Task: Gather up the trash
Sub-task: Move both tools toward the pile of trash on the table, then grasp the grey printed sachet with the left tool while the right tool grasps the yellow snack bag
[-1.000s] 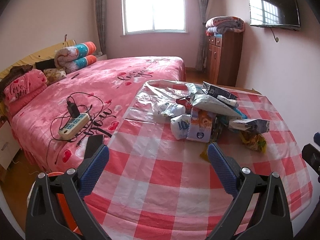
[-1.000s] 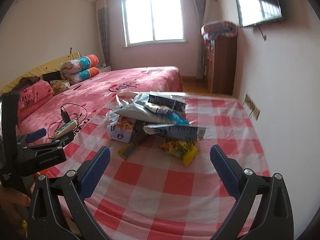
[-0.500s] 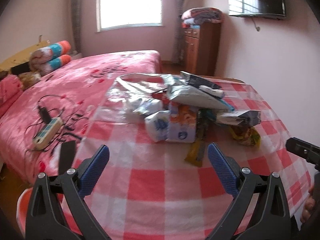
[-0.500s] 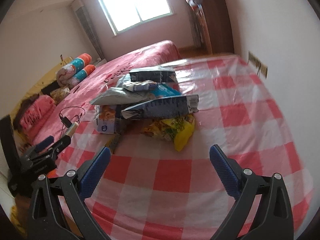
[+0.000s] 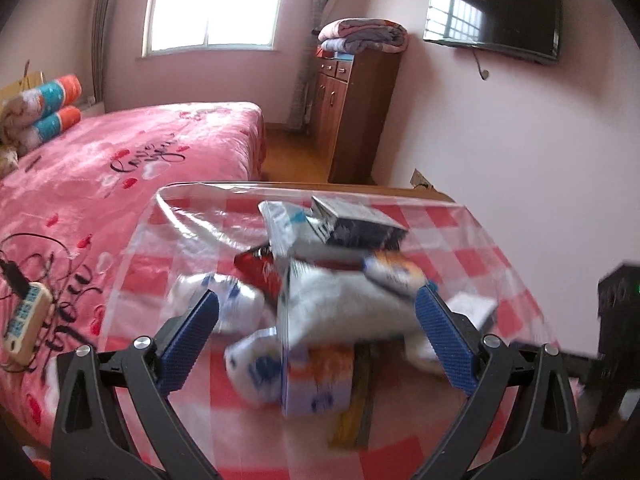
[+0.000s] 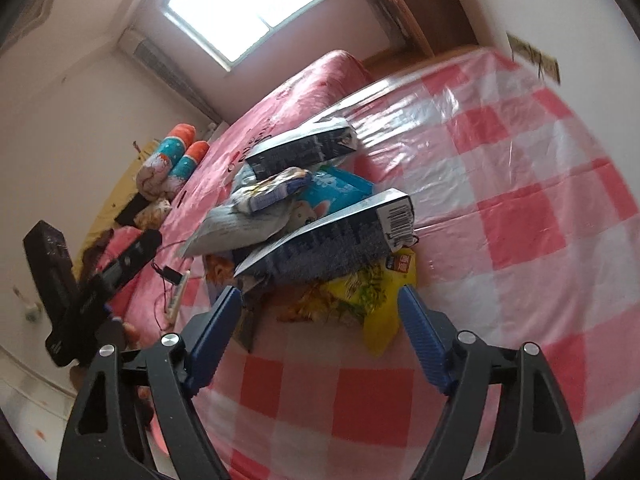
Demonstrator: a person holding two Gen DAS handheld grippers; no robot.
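Note:
A pile of trash wrappers and boxes lies on the red-and-white checked table. My left gripper is open, its blue pads either side of a white bag and a blue-orange packet. In the right wrist view the pile holds a dark barcode box over a yellow snack bag. My right gripper is open, its jaws just short of the yellow bag. The left gripper's body shows at that view's left.
A pink bed adjoins the table's left side, with a power strip and cable on it. A wooden cabinet stands at the back and a wall TV hangs at right. The wall runs close along the table's right edge.
Both grippers have moved forward to the pile, which now looms larger and blurred. The right wrist view has tilted and dropped lower. Both jaws stay open.

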